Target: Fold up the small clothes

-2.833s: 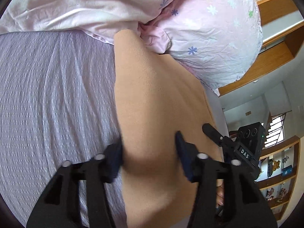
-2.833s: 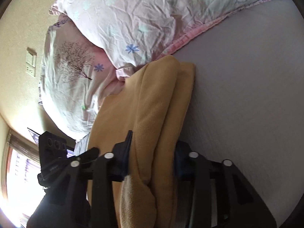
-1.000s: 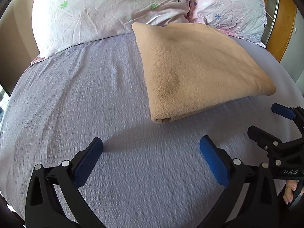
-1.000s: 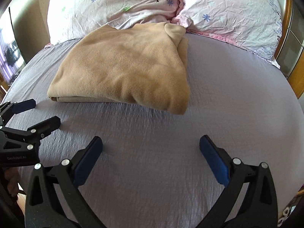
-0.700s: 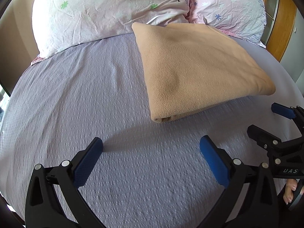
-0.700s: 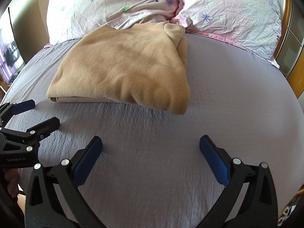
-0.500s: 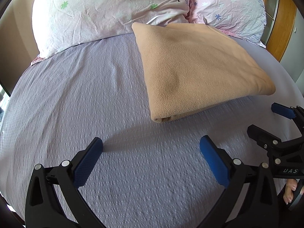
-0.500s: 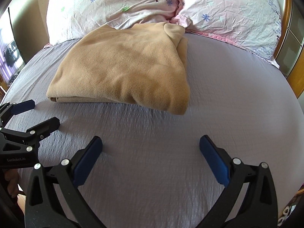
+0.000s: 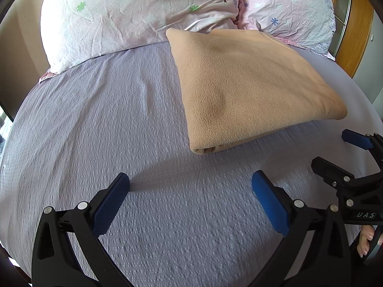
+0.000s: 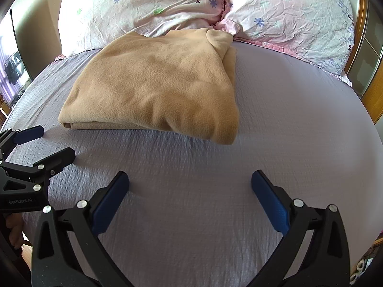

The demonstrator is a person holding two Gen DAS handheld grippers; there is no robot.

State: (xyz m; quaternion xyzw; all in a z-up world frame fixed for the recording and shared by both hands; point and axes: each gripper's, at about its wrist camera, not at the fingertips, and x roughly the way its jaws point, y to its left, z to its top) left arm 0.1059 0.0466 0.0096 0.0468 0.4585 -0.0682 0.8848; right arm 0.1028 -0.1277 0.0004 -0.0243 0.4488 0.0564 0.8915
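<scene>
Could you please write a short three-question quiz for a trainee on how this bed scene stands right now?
1. True or false: the left gripper is shut on the tan garment.
2. Multiple choice: the folded garment's far edge lies against A) the pillows, B) a wooden box, C) a laundry basket.
3. Fill in: both the left and the right gripper hover over the bare lavender ____, short of the garment.

Key
1. False: its jaws are spread and hold nothing.
2. A
3. bedsheet
</scene>
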